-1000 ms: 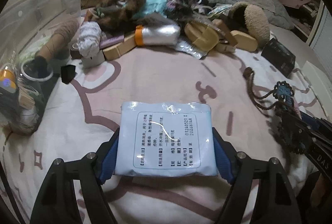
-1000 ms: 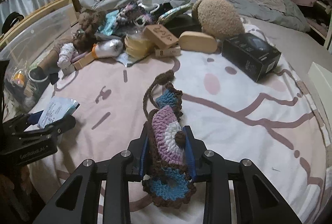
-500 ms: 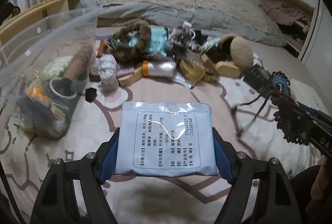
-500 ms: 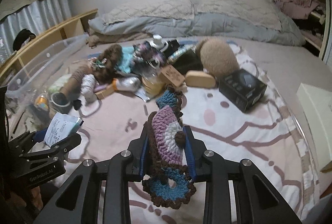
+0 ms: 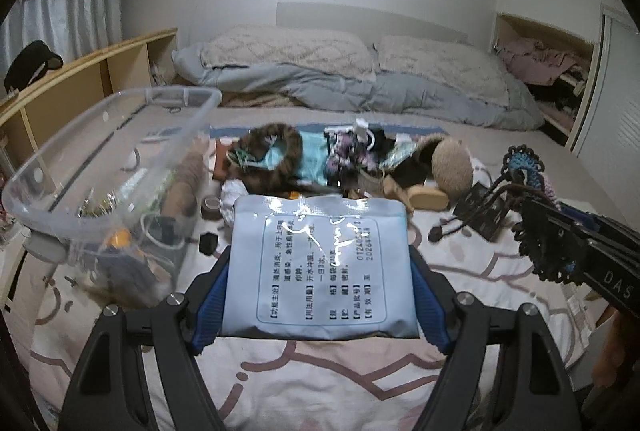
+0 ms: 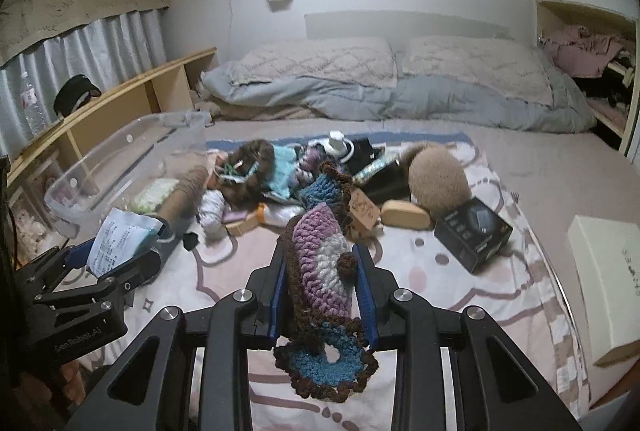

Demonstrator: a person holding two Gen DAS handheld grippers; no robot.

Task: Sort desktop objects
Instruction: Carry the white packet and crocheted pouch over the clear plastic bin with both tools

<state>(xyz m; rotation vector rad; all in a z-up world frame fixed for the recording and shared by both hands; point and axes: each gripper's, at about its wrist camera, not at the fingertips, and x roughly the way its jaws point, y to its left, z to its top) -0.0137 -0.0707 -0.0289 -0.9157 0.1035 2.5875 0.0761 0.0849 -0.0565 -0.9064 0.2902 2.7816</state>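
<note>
My left gripper (image 5: 320, 295) is shut on a pale blue printed sachet (image 5: 320, 267), held flat between its blue pads above the bed. In the right wrist view the same gripper (image 6: 120, 251) and sachet (image 6: 116, 235) show at lower left. My right gripper (image 6: 322, 295) is shut on a crocheted piece (image 6: 320, 263) in purple, white, blue and brown, which droops below the pads. In the left wrist view that crocheted piece (image 5: 528, 171) hangs at the right edge with its cord dangling. A clear plastic bin (image 5: 100, 167) holding several items stands at left.
A heap of mixed objects (image 5: 320, 159) lies mid-bed: a brown hair piece, teal cloth, a fuzzy tan slipper (image 6: 438, 175), wooden blocks, a black box (image 6: 474, 227). A white box (image 6: 612, 283) sits at right. Pillows, a grey quilt and a wooden shelf stand behind.
Both grippers have risen well above the bed while keeping their holds; the view now takes in the wall and pillows. The crochet cord has lifted off the sheet.
</note>
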